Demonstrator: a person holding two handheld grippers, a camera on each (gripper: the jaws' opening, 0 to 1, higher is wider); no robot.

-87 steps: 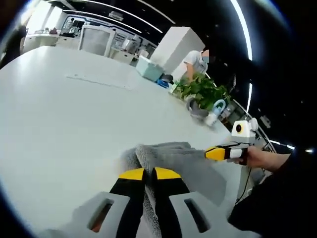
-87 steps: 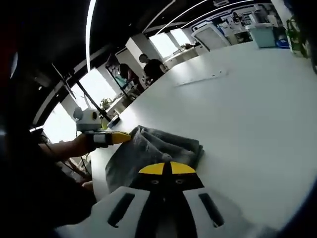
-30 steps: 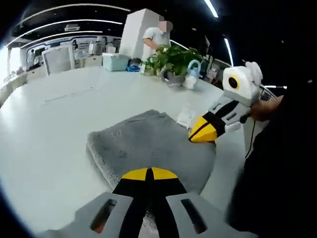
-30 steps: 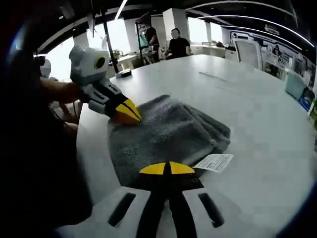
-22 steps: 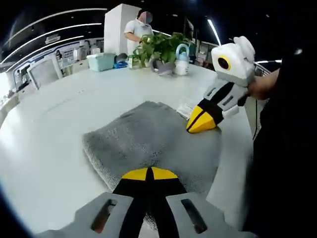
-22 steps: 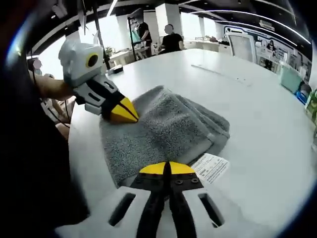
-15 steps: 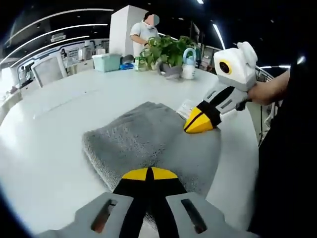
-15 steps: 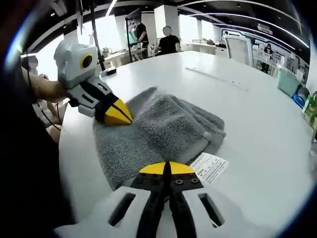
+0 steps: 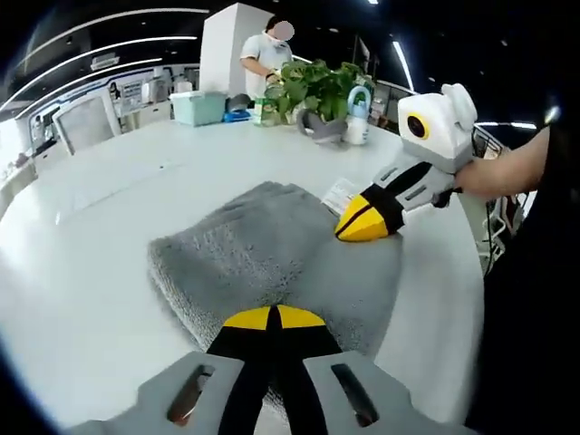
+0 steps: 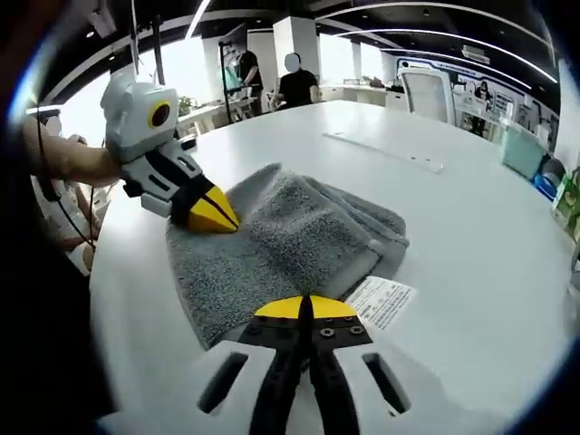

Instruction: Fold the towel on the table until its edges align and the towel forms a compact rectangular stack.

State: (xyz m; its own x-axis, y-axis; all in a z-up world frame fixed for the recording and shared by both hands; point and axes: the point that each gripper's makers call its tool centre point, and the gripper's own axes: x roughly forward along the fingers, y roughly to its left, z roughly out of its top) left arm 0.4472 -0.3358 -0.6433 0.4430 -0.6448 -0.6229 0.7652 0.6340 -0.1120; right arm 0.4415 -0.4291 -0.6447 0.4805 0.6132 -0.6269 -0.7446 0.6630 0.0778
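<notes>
Towel [image 9: 272,258] lies folded, gray, on the white desk [image 9: 100,217], tag [image 10: 381,300] sticking out. Left gripper [image 9: 272,319] & right gripper [image 10: 304,309] are both pressed together, holding nothing, at opposite edges. We think a bump from either could mess up the stack.

An open-plan office: a big white table [image 9: 109,190], ceiling strip lights [image 9: 109,45], a desk chair [image 9: 86,122] far left, potted plants [image 9: 317,86], and people [image 10: 294,86] standing by bright windows [image 10: 195,68] beyond.
</notes>
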